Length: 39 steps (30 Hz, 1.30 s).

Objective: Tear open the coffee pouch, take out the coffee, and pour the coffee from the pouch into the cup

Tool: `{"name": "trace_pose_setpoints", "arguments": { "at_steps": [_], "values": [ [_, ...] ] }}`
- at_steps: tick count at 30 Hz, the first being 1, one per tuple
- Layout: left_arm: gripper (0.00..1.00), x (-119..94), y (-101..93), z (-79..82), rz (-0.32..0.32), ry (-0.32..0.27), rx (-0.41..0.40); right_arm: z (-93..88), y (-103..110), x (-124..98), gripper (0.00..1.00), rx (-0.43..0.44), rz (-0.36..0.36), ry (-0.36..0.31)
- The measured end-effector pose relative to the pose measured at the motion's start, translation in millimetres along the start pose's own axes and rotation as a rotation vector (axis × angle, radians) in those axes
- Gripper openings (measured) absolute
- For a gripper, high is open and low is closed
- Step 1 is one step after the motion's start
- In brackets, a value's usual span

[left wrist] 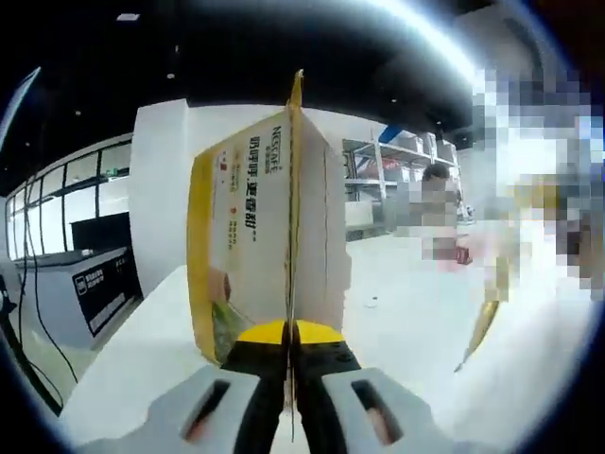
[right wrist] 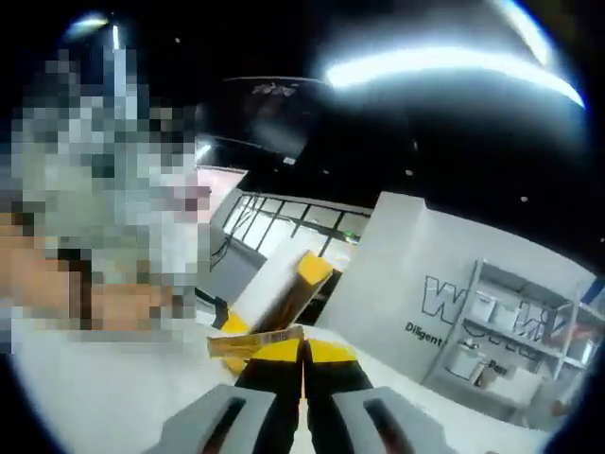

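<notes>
One left claw (left wrist: 289,345) pinches a pouch (left wrist: 253,236), seemingly labelled Nescafé.

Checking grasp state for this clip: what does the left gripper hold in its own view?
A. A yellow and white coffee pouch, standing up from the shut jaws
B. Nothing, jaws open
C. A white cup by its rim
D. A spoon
A: in the left gripper view the left gripper is shut on the coffee pouch, which rises edge-on from between the jaws.
</notes>
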<state>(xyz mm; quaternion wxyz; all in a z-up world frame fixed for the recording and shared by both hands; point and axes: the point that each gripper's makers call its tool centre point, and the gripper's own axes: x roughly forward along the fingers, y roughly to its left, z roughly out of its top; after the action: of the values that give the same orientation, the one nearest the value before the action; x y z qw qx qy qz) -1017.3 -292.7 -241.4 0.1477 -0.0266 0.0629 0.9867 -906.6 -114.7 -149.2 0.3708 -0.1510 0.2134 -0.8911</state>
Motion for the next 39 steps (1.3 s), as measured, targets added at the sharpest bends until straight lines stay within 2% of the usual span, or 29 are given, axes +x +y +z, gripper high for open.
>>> {"name": "trace_pose_setpoints", "arguments": {
  "at_steps": [6,9,10,11,12,14,16,18,22,26,32,35,37,39],
  "values": [
    [0.04,1,3.9,3.8,0.040,0.023,0.100,26.6,-17,-50,0.01,-0.019,-0.010,-0.081],
    [0.04,2,4.5,5.3,0.061,0.042,0.197,30.5,-25,-68,0.01,0.070,0.030,-0.114],
    [0.04,2,4.0,5.4,0.071,0.048,0.225,29.0,-25,-72,0.01,0.148,0.067,-0.119],
    [0.04,4,2.7,5.7,0.080,0.058,0.271,30.8,-29,-77,0.01,0.212,0.082,-0.149],
    [0.04,5,2.2,5.7,0.084,0.067,0.296,27.3,-34,-81,0.01,0.273,0.095,-0.149],
    [0.04,9,0.8,5.9,0.096,0.083,0.356,25.6,-43,-86,0.01,0.345,0.105,-0.173],
    [0.04,14,-1.5,6.1,0.112,0.089,0.403,21.7,-52,-90,0.01,0.375,0.104,-0.179],
    [0.04,18,-8.1,1.6,0.110,0.105,0.437,17.2,-60,-93,0.01,0.352,0.092,-0.165],
    [0.04,27,-15.7,0.6,0.113,0.136,0.483,15.2,-77,-103,0.01,0.367,0.074,-0.172],
    [0.04,33,-23.1,-5.6,0.103,0.180,0.601,17.7,-88,-110,0.01,0.393,0.059,-0.193],
    [0.05,64,-23.3,-26.9,0.083,0.318,0.762,20.3,-93,-115,0.01,0.405,0.053,-0.216],
    [0.05,80,-21.1,-34.7,0.067,0.378,0.801,16.7,-98,-114,0.01,0.383,0.039,-0.207],
    [0.05,86,-18.3,-39.5,0.056,0.420,0.865,14.9,-98,-115,0.01,0.394,0.037,-0.206],
    [0.06,91,-14.3,-44.1,0.047,0.460,0.870,15.0,-98,-116,0.01,0.403,0.037,-0.211]
  ]
}}
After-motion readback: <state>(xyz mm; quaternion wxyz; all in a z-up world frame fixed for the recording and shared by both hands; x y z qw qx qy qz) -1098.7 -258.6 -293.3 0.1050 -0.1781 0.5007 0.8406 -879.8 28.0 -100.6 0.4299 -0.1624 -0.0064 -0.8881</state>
